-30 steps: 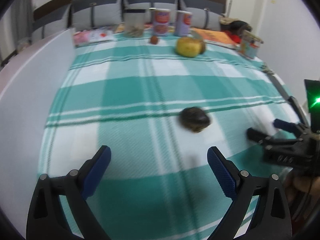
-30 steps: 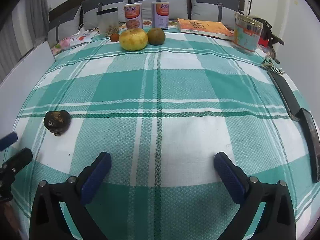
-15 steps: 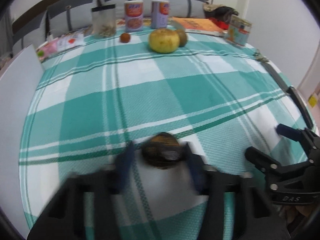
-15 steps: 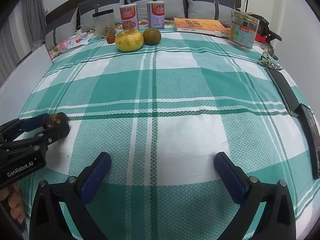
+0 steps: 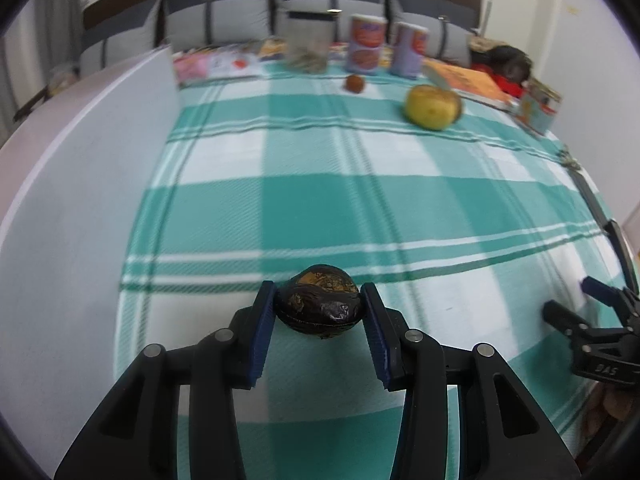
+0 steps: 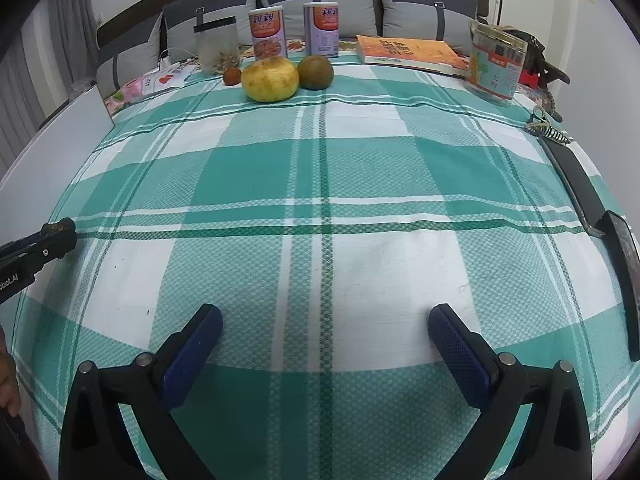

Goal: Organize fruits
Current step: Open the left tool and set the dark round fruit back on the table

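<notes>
Dark wrinkled fruit [image 5: 320, 306] now sits clamped between the blue pads of the left gripper [image 5: 318, 312], over the near white square of the checked cloth [image 5: 320, 208]. A second ago it lay loose on the cloth with those jaws spread wide; they have since closed onto it. So the pickup looks done and carrying comes next, probably to the yellow fruit [image 6: 270, 79], green fruit [image 6: 315, 72] and small red fruit [image 6: 231, 76] grouped at the far edge. Right gripper [image 6: 325, 330] wide open, empty, unmoved.
</notes>
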